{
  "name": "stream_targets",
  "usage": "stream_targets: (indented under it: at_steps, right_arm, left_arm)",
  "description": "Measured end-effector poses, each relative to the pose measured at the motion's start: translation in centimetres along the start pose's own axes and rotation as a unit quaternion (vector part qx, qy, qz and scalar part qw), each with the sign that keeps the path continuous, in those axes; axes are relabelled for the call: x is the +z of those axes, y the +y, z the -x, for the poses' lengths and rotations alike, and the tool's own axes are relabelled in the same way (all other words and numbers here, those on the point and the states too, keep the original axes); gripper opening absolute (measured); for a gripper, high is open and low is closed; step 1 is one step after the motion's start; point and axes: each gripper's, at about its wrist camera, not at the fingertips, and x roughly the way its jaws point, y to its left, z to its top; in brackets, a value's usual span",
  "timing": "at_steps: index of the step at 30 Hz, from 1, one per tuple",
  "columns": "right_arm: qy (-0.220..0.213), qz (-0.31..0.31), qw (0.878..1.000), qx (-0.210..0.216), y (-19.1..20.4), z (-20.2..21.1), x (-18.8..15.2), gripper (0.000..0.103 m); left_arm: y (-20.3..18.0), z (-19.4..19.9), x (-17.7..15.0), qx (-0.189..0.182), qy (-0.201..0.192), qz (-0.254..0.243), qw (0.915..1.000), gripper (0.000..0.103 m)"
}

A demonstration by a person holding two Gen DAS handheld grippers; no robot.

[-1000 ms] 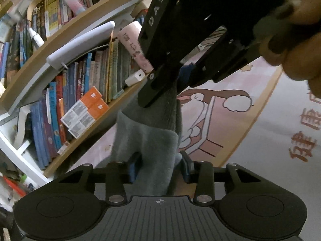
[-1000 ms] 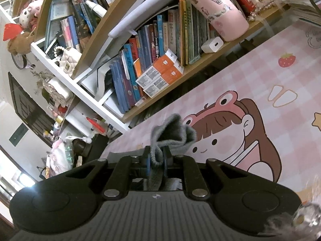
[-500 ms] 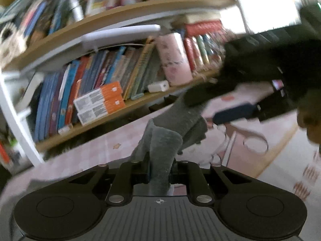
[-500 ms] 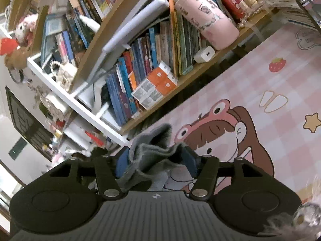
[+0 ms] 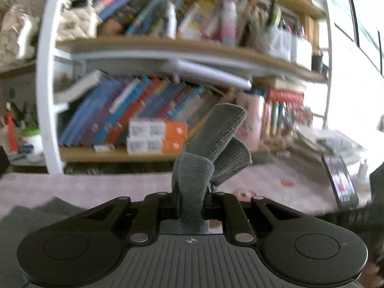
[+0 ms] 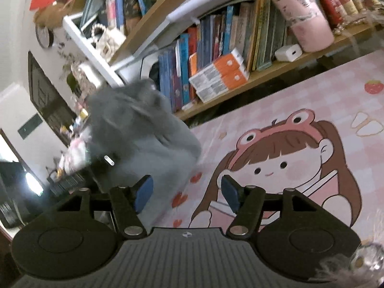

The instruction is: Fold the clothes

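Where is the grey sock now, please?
In the left wrist view the grey sock is clamped in the left claw, sticking up before the bookshelf; the right wrist view shows it blurred, left of the opening right claw.

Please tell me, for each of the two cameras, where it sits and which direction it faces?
Left wrist: sits on the left gripper, facing the wooden bookshelf; jaws shut on grey knitted socks.
Right wrist: sits on the right gripper, tilted down at the pink cartoon-girl table mat; jaws opening, nothing between them, blurred grey fabric beyond the left finger.
Shared: bookshelf, orange-and-white boxes.
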Motion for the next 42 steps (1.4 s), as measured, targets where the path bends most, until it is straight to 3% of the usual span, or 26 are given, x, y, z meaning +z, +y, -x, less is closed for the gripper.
stream_targets:
  at_steps: [6, 11, 16, 19, 21, 29, 32, 36, 40, 42]
  right_arm:
    - [0.015, 0.006, 1.000, -0.005, 0.1, -0.7, -0.4, 0.061]
    - [0.028, 0.016, 0.999, -0.003, 0.4, -1.1, -0.7, 0.061]
    - [0.054, 0.043, 0.998, 0.003, 1.4, -2.0, -1.7, 0.061]
    - [0.074, 0.063, 0.995, 0.006, 2.1, -2.8, -2.5, 0.061]
    - [0.086, 0.070, 0.994, 0.007, 2.4, -3.3, -2.9, 0.061]
    - [0.107, 0.082, 0.991, 0.007, 3.5, -4.9, -4.5, 0.061]
    - [0.111, 0.082, 0.990, 0.019, 4.3, -5.6, -5.0, 0.061]
    - [0.117, 0.052, 0.991, 0.039, 5.4, -7.4, -5.4, 0.061]
    - [0.121, -0.019, 0.990, 0.063, 5.9, -9.8, -5.3, 0.068]
    - [0.117, -0.068, 0.988, 0.079, 6.1, -11.1, -5.0, 0.073]
  left_arm:
    - [4.6, 4.3, 2.4, 0.035, -0.059, 0.040, 0.9969, 0.013]
    - [10.8, 8.1, 1.6, 0.074, -0.079, 0.134, 0.9850, 0.014]
    - [18.2, 8.0, -4.0, 0.103, -0.024, 0.295, 0.9496, 0.017]
    - [20.5, 7.3, -6.9, 0.102, 0.020, 0.351, 0.9305, 0.020]
    - [20.8, 7.6, -7.6, 0.088, 0.009, 0.355, 0.9307, 0.023]
    - [20.8, 9.0, -7.5, 0.038, -0.006, 0.336, 0.9412, 0.070]
    - [20.1, 9.9, -7.5, 0.035, -0.002, 0.302, 0.9526, 0.076]
    - [20.6, 11.2, -7.5, 0.043, -0.013, 0.293, 0.9549, 0.080]
    - [23.9, 11.5, -8.5, 0.067, -0.032, 0.362, 0.9292, 0.081]
    - [25.7, 11.1, -9.2, 0.064, -0.030, 0.408, 0.9103, 0.081]
